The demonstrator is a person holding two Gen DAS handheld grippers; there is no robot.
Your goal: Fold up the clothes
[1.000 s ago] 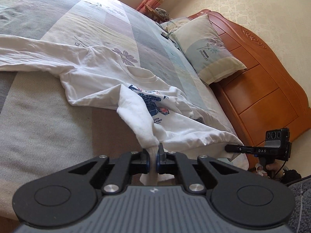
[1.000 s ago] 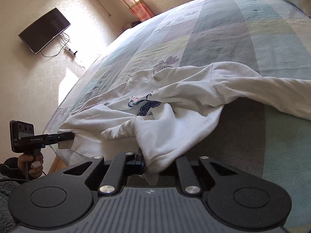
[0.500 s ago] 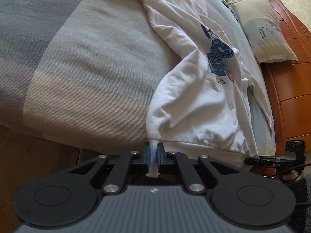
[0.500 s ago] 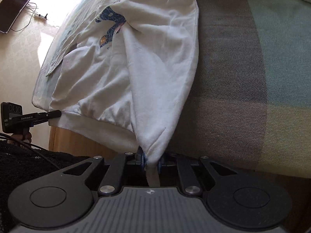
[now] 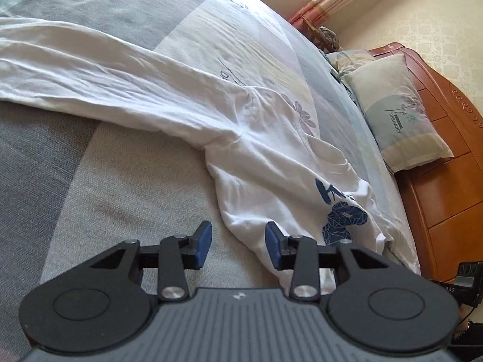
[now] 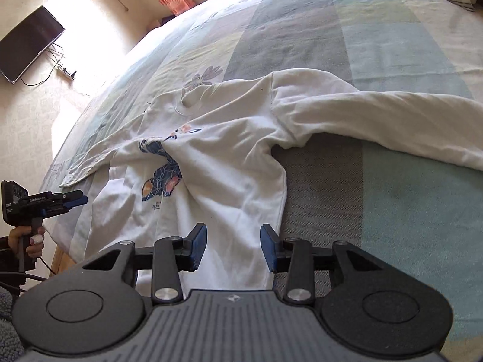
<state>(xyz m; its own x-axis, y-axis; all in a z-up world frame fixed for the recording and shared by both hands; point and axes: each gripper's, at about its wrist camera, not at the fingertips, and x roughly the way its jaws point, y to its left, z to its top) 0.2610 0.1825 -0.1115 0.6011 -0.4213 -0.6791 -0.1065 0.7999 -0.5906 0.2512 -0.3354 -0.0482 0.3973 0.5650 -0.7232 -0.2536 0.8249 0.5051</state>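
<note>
**Both grippers released above the shirt**

My left gripper (image 5: 238,247) and right gripper (image 6: 233,247) hang with jaws spread, gripping nothing. Below them the white shirt (image 6: 229,157) lies crumpled on the bed (image 6: 407,211), 1 sleeve (image 5: 90,75) stretched sideways. A pillow (image 5: 398,114) rests by the headboard (image 5: 446,181).

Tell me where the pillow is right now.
In the left wrist view the pillow sits upper right, propped against the wooden headboard, beyond the white sweatshirt.
</note>
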